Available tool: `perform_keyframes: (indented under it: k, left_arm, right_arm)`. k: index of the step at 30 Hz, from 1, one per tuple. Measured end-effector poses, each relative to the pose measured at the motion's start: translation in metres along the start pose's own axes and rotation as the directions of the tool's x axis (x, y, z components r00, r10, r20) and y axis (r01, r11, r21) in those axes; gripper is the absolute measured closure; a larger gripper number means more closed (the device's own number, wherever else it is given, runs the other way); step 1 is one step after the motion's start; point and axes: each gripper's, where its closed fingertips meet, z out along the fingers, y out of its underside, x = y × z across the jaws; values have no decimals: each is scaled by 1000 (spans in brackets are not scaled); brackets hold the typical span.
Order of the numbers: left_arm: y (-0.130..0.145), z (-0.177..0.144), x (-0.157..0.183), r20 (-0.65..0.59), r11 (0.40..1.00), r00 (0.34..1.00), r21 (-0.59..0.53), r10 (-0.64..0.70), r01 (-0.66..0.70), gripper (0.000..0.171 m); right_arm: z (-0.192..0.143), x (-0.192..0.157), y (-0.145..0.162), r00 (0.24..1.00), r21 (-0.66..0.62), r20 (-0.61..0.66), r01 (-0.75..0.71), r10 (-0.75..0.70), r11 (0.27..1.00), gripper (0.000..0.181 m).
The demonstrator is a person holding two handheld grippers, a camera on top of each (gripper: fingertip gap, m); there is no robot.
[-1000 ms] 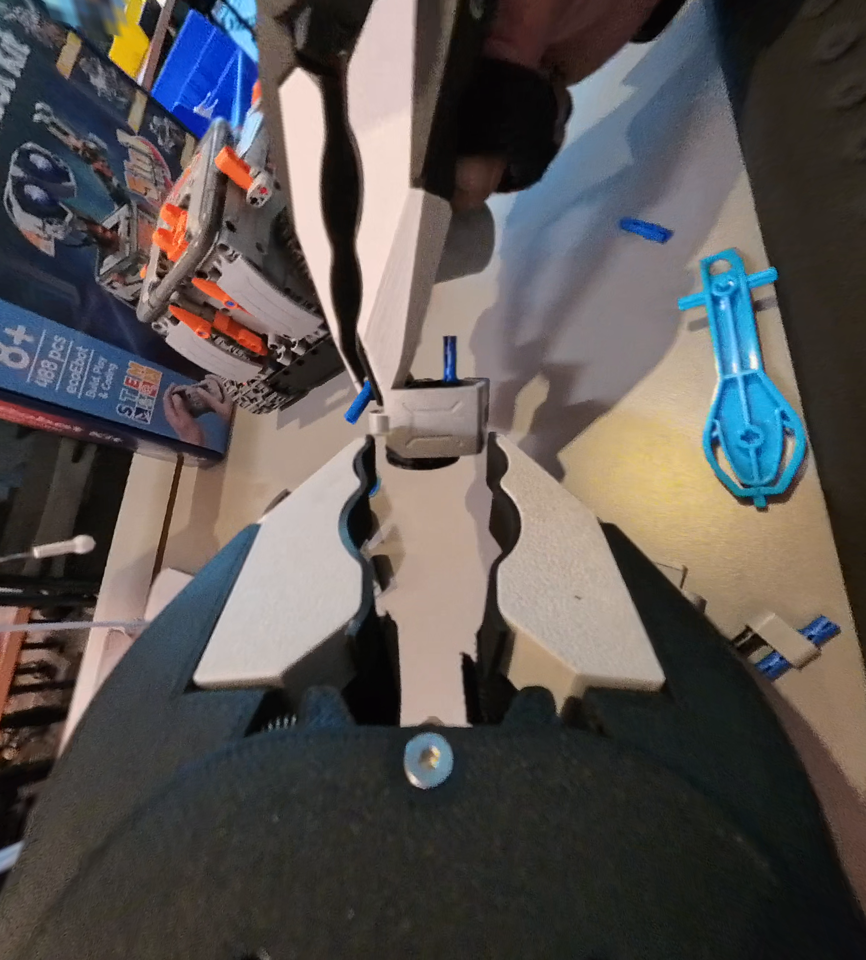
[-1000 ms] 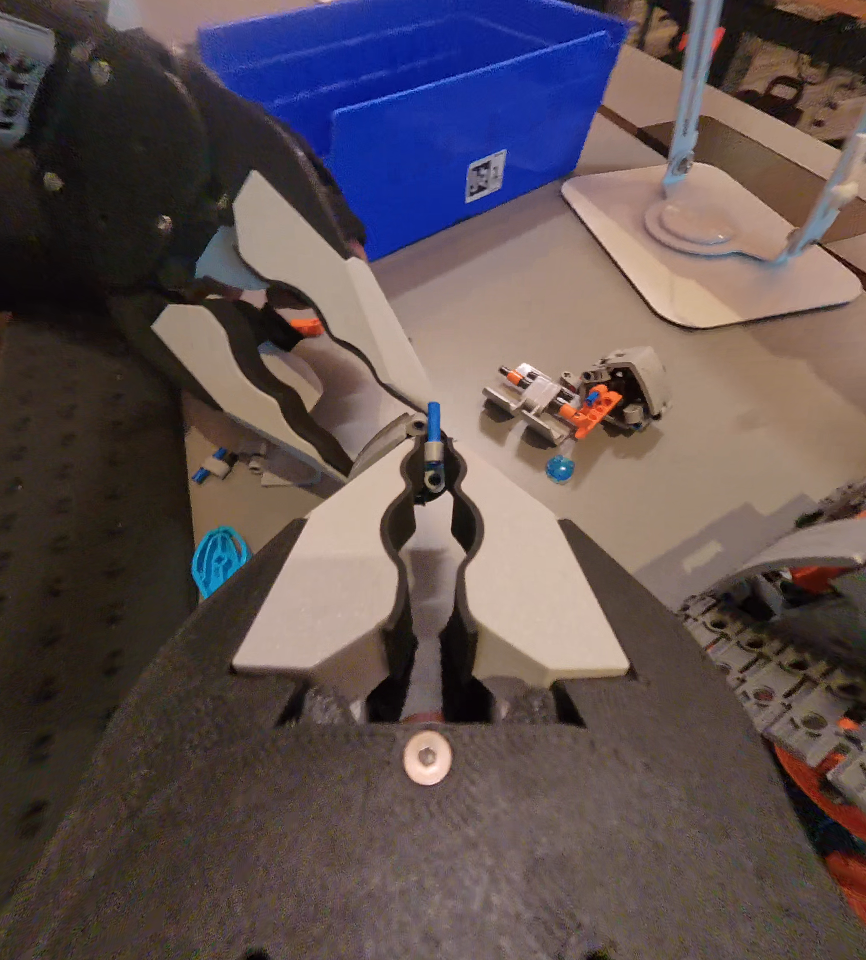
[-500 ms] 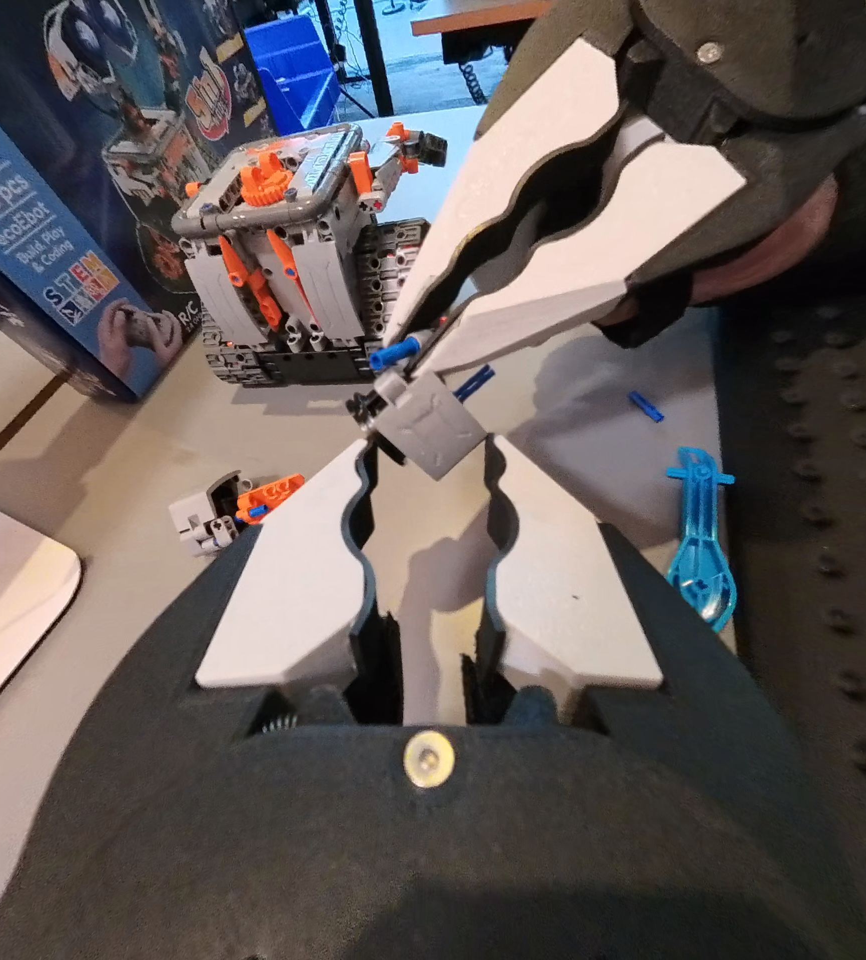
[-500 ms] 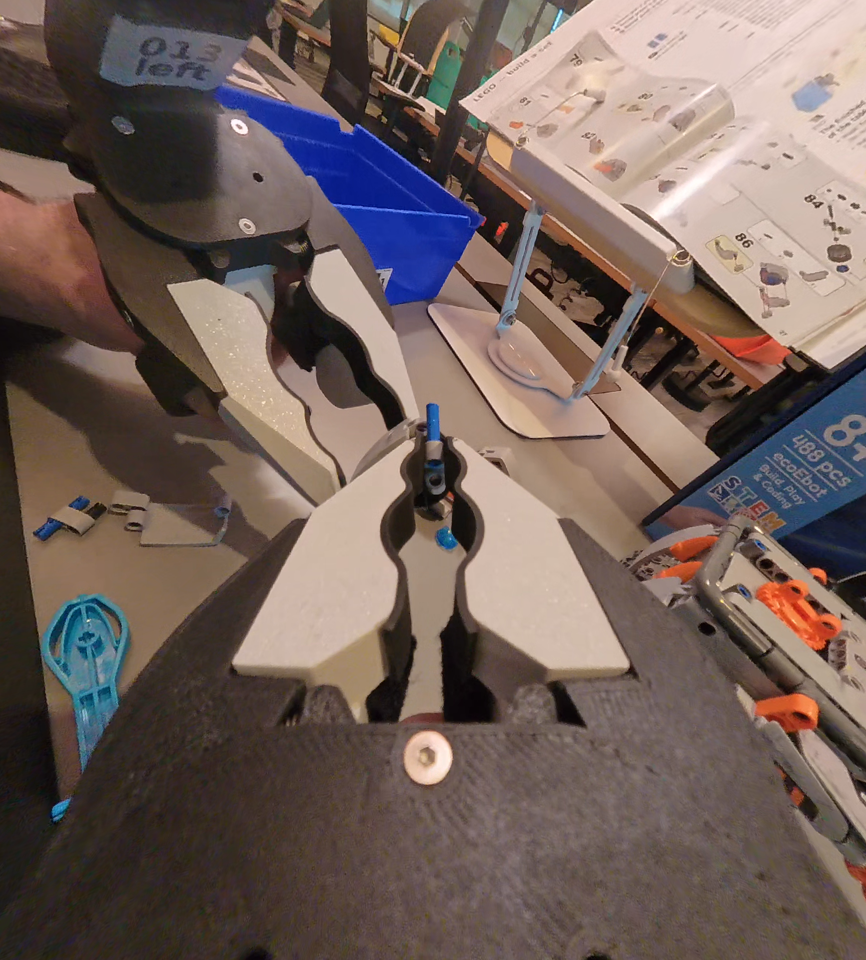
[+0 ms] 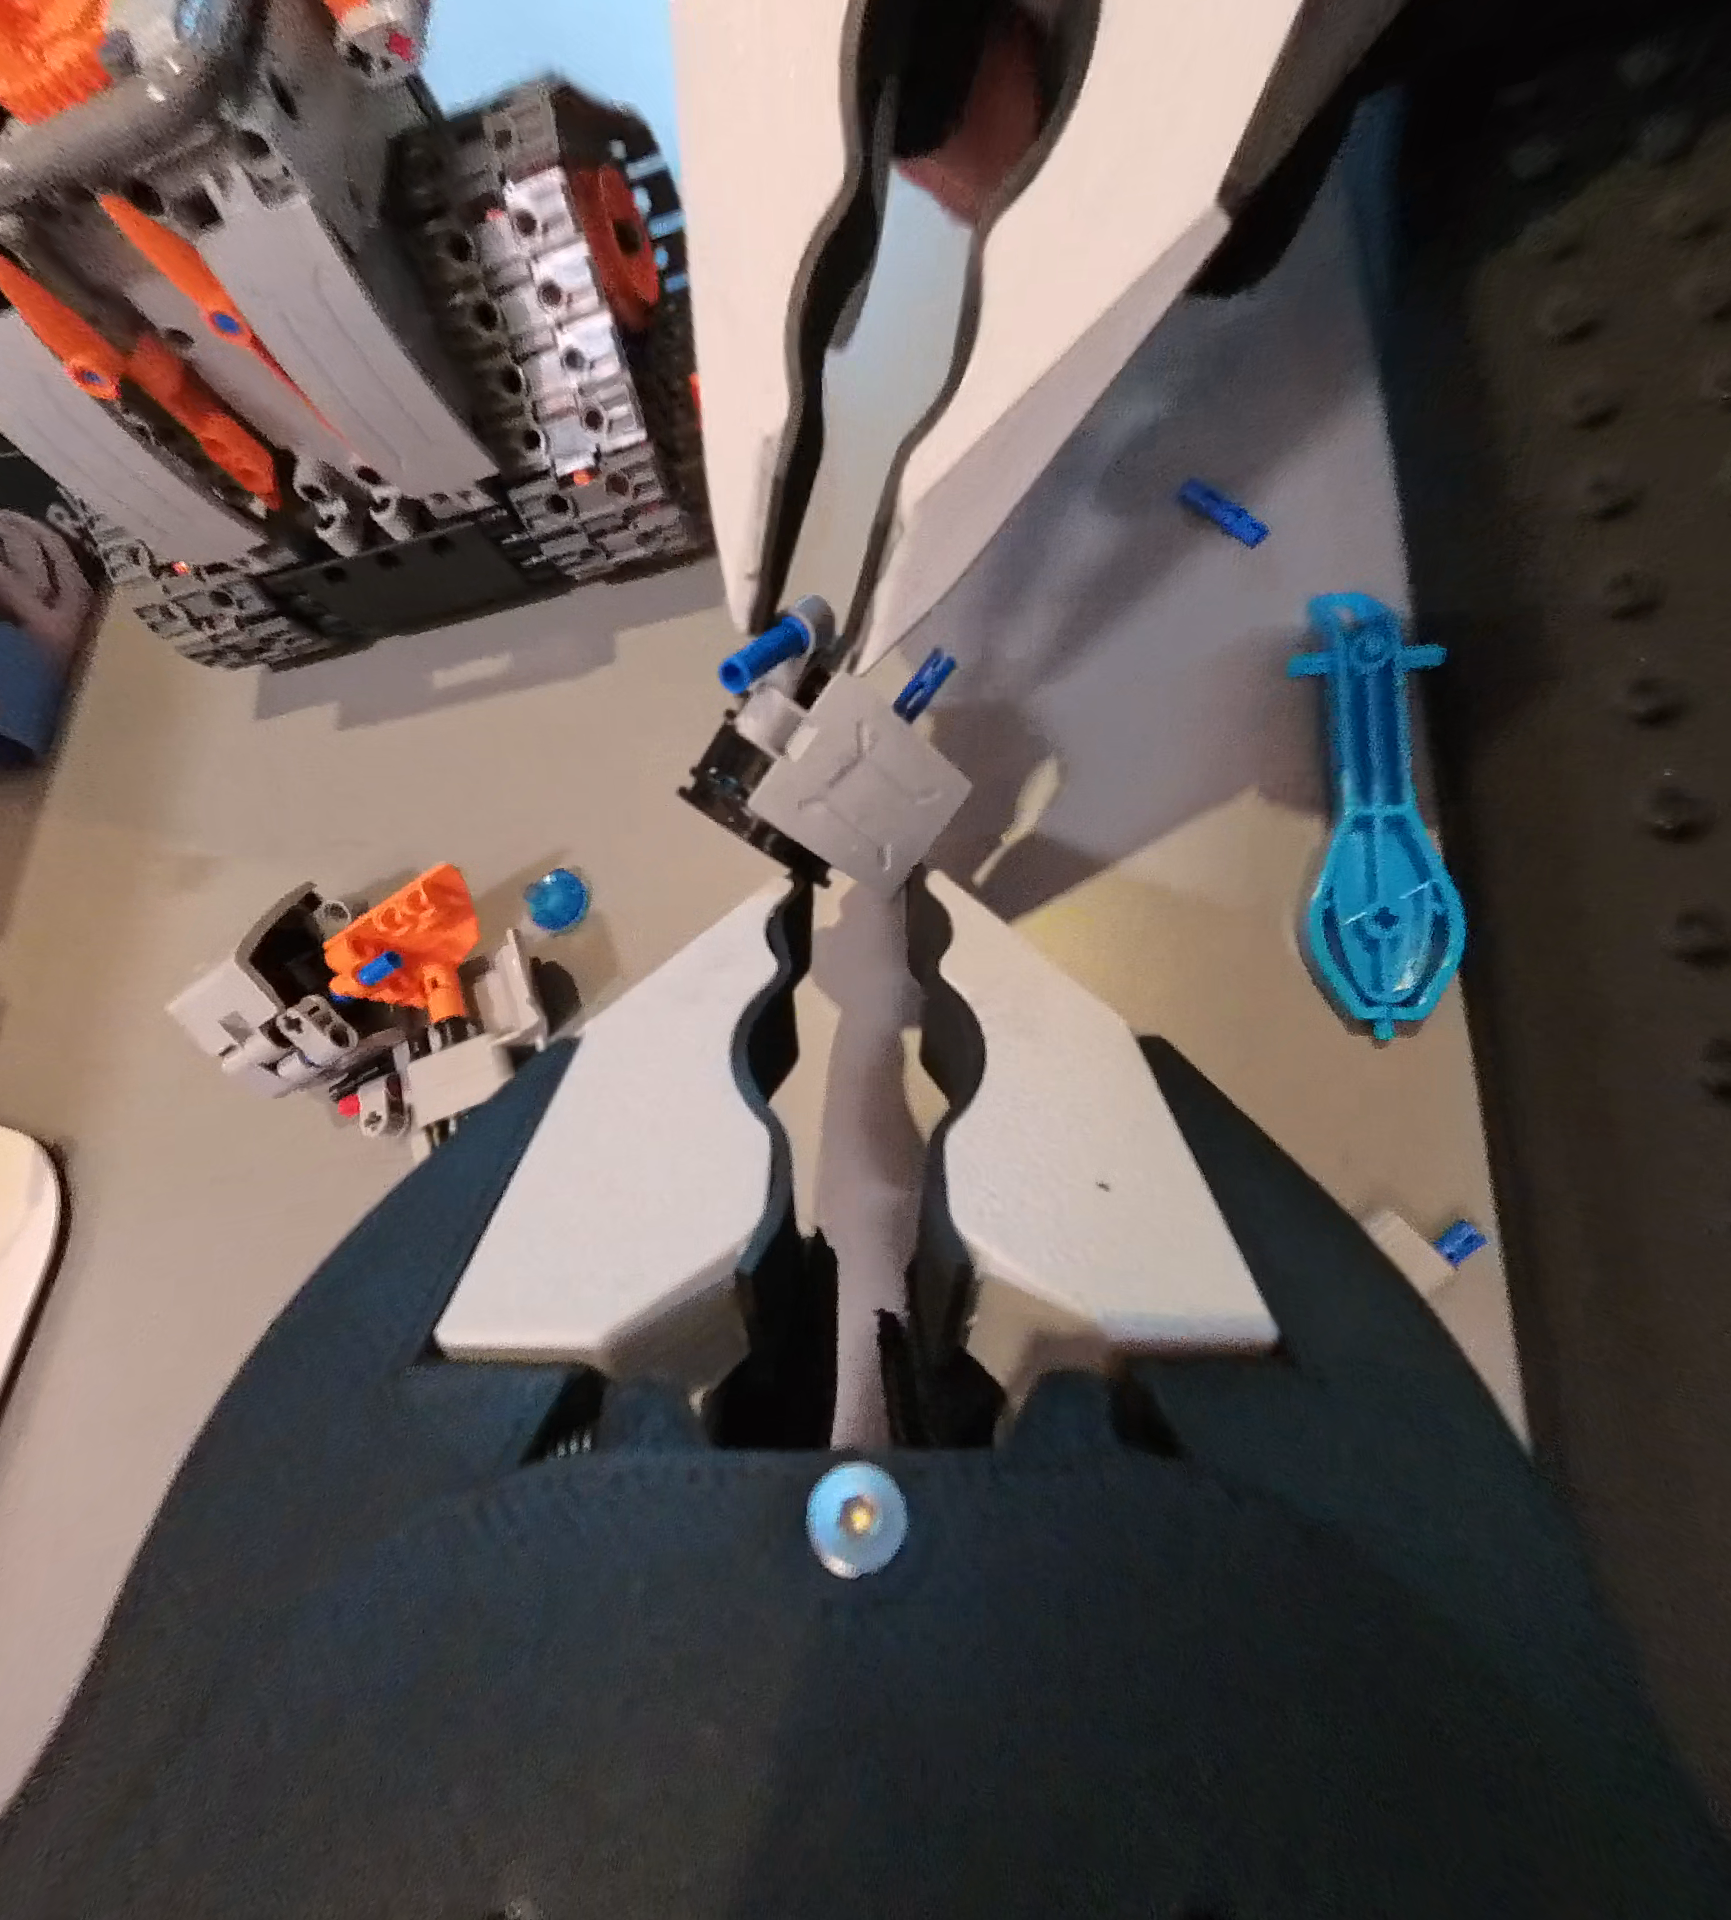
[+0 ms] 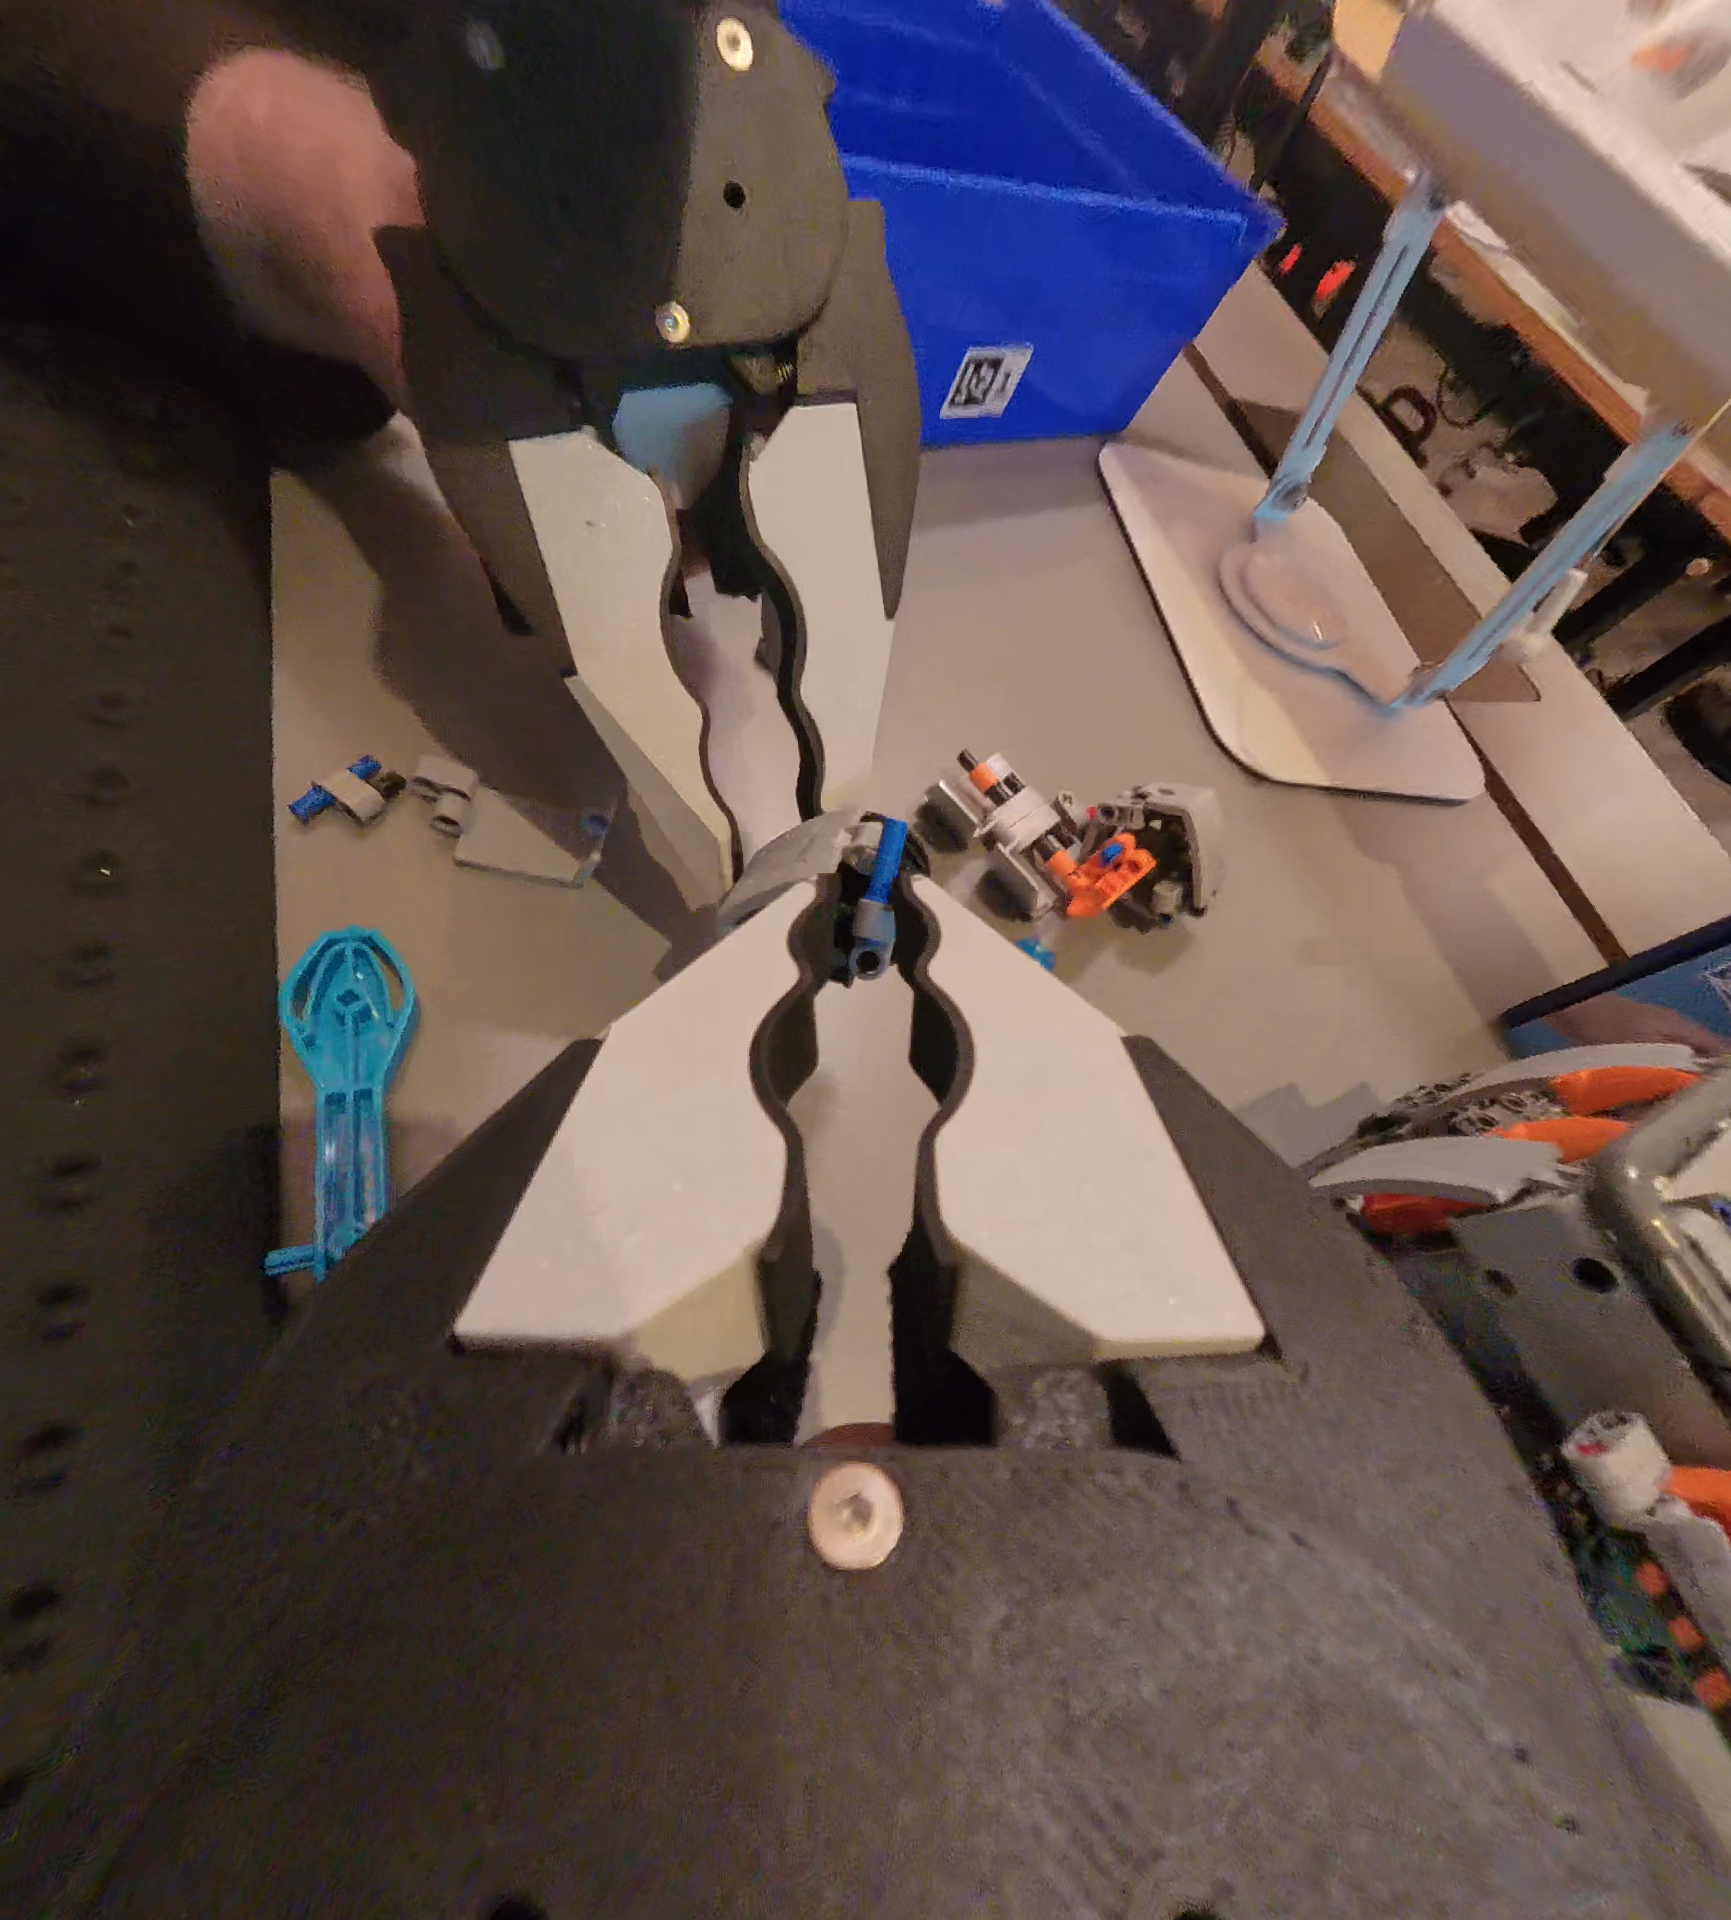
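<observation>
My left gripper (image 5: 863, 888) is shut on a corner of a grey panel piece (image 5: 856, 800) with a black part under it, held above the table. My right gripper (image 6: 866, 896) is shut on a small grey connector with a blue pin (image 6: 876, 894). The two grippers meet tip to tip. In the left wrist view the right gripper comes down from the top, with the connector and pin (image 5: 773, 649) against the panel piece's upper edge. In the right wrist view the left gripper (image 6: 773, 821) comes down from above with the grey panel (image 6: 788, 862) at its tips.
A tracked grey and orange model (image 5: 321, 364) stands behind, near a printed box. A small grey-orange subassembly (image 5: 373, 997) and a blue round stud (image 5: 556, 899) lie left. A light-blue separator tool (image 5: 1375, 831), loose pins (image 5: 1222, 512), a black mat (image 5: 1671, 727), a blue bin (image 6: 1027, 229) and a stand base (image 6: 1287, 623) are around. Spacing between my two grippers at the tips: around 5 centimeters.
Both grippers have turned together, still tip to tip with their pieces. The views now tilt down onto the table. The grey panel piece has rotated in the left view.
</observation>
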Motion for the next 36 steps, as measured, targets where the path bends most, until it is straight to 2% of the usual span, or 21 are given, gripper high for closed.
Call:
perform_keyframes:
  k: [3,7,8,10,12,13,17,19,22,25,30,34,36]
  left_arm:
    - [10,5,3,-16,998,999,-46,34,-34,159]
    - [8,4,9,-64,997,996,-41,55,-58,160]
    - [10,6,10,-72,996,995,-50,64,-68,160]
    - [15,10,15,-95,994,993,-73,74,-81,161]
    - [22,14,15,-92,990,992,-102,86,-96,162]
    - [21,14,15,-95,992,993,-97,74,-83,170]
    - [12,8,3,-55,998,998,-60,-25,22,126]
    - [8,9,0,-37,997,997,-42,-60,59,117]
    - [3,11,-8,35,996,996,-27,-84,85,111]
    - [4,13,-19,101,994,989,-15,-107,109,122]
    - [12,13,-25,107,992,988,-32,-115,119,141]
    - [17,15,-22,95,994,992,-66,-78,85,143]
    - [17,16,-18,81,994,995,-92,-53,60,144]
  right_arm:
    - [5,-3,8,999,-33,28,-18,19,999,172]
    - [1,1,7,997,-25,41,-70,71,997,158]
    - [3,-3,11,995,-44,69,-74,77,996,161]
    - [9,-11,20,993,-92,102,-55,64,994,178]
    - [13,-10,29,994,-138,85,-53,66,989,179]
    - [14,-6,31,994,-144,68,-80,90,986,180]
    - [17,6,30,972,-105,36,-227,232,968,180]
    - [20,12,29,961,-85,9,-275,277,958,180]
    - [22,17,24,955,-53,-24,-295,294,954,180]
    - [26,13,18,950,-31,-6,-311,311,950,181]
    - [24,10,14,945,-11,25,-327,327,945,179]
    - [22,5,18,976,-63,30,-215,217,975,177]
    - [16,6,16,990,-61,18,-138,139,989,169]
